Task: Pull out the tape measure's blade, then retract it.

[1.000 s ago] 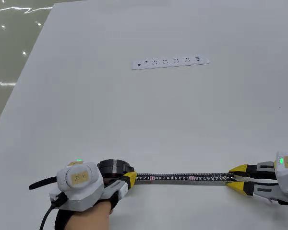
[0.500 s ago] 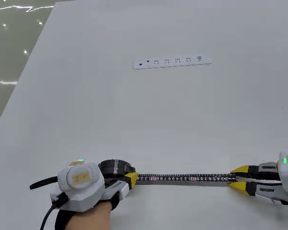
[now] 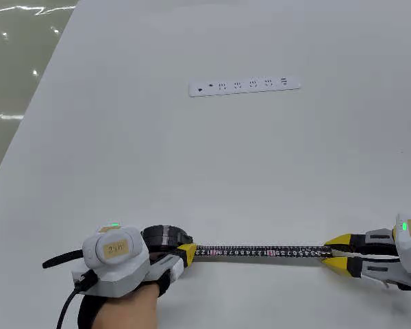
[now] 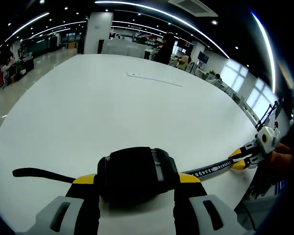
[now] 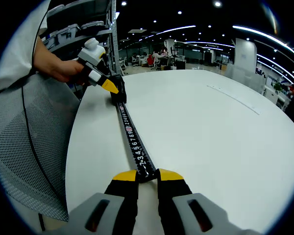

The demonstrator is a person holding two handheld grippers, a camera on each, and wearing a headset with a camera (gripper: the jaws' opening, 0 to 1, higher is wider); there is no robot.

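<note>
The tape measure is sitting on the table, on our side of the strip and well apart from it, just past the strip's left end. We are clamping its black body between the jaws of the left gripper, one yellow tip on each flank. The blade is lying drawn out along the tabletop. Its long axis is running roughly parallel to the strip and reaching beyond the strip's right end. There we are pinching the blade's tip with the right gripper, jaws closed on it.

So the body is lying straight ahead of the right jaws along the blade. We are judging that retracting is calling for the right gripper to travel down that line toward the left one, which is anchoring the body.

The end hook is hiding between the right jaws. In the head view a left jaw tip is covering the blade's mouth, and any lock button is too dark to make out. A strap is trailing from the body, away from the blade.
</note>
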